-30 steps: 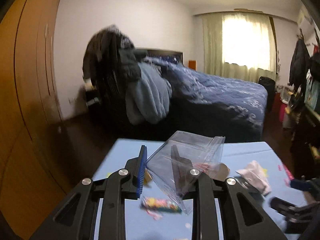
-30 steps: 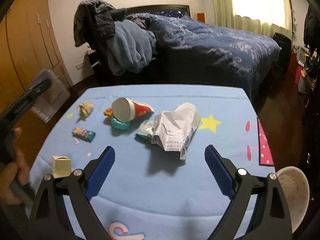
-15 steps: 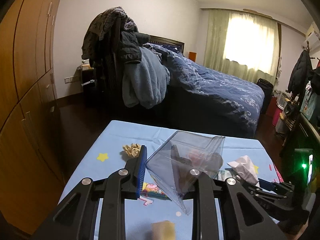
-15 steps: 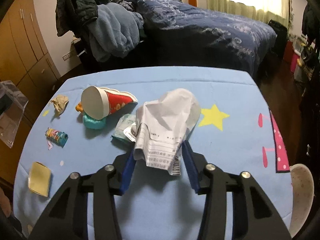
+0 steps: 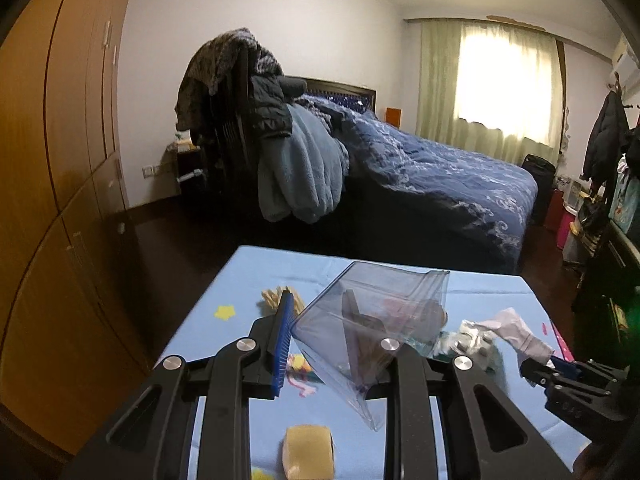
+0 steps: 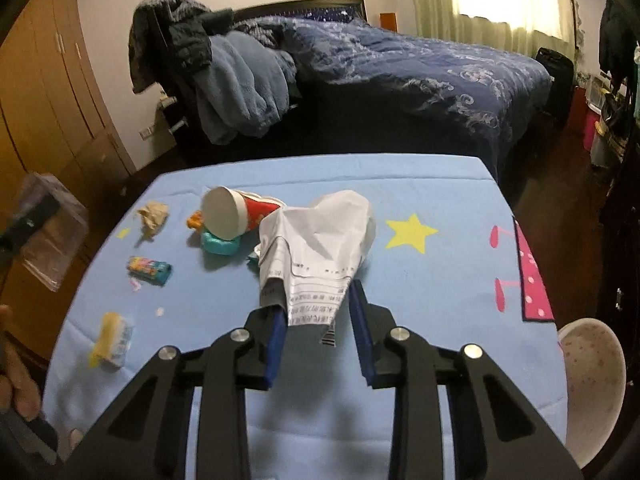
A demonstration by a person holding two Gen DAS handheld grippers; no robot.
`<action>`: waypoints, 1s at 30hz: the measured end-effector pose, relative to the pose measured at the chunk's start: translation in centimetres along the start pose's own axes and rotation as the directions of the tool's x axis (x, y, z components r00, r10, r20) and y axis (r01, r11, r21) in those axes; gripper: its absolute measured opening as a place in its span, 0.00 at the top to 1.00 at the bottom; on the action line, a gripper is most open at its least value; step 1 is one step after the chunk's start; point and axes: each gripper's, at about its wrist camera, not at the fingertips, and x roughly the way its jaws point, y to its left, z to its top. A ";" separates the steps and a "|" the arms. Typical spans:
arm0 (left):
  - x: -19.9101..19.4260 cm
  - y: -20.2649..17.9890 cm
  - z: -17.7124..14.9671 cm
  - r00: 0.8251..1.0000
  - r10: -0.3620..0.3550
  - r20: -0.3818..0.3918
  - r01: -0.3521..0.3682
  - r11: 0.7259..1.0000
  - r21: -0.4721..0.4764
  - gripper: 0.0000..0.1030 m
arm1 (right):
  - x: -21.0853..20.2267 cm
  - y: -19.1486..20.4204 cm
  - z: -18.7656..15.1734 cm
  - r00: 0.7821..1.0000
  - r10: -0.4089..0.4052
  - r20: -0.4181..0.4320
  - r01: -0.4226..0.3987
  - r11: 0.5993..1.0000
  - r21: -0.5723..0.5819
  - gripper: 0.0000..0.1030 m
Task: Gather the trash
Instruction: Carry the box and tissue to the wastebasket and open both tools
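Observation:
On the light blue table cover point(image 6: 440, 280) my right gripper point(image 6: 316, 308) is closing on the near end of a crumpled white printed paper point(image 6: 320, 232), whose end sits pinched between the blue pads. The left wrist view shows this paper point(image 5: 516, 328) and the right gripper point(image 5: 536, 368) at the table's right. My left gripper point(image 5: 316, 308) is shut on a clear plastic bag point(image 5: 372, 320), which drapes over its right finger with the mouth facing away. Other trash lies left of the paper: a red paper cup point(image 6: 236, 216), a teal piece point(image 6: 220, 244), a candy wrapper point(image 6: 150, 270), a tan crumpled wad point(image 6: 154, 216) and a yellow packet point(image 6: 112, 336).
A bed with a dark blue quilt point(image 6: 400, 80) and a chair piled with clothes point(image 6: 224, 80) stand beyond the table. Wooden wardrobes point(image 5: 60, 160) line the left wall. A white speckled stool point(image 6: 592, 380) sits off the table's right front corner. A hand point(image 6: 16, 384) shows at the left edge.
My right gripper went forward to the crumpled paper and its jaws came in from wide apart onto it. My left gripper kept hold of the bag and stayed about in place.

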 end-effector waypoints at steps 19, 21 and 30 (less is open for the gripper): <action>-1.6 -1.9 -1.7 0.984 -0.127 -0.122 0.123 0.992 -0.037 0.76 | -5.3 -1.6 -3.5 0.995 0.096 0.016 -0.097 0.992 0.075 0.70; -1.7 -2.1 -1.9 0.982 -0.133 -0.132 0.129 0.991 -0.037 0.76 | -5.5 -1.7 -3.8 0.995 0.097 0.013 -0.098 0.992 0.078 0.70; -2.3 -2.7 -2.5 0.977 -0.148 -0.152 0.145 0.989 -0.031 0.76 | -6.6 -1.5 -4.8 0.995 0.102 0.019 -0.104 0.992 0.076 0.70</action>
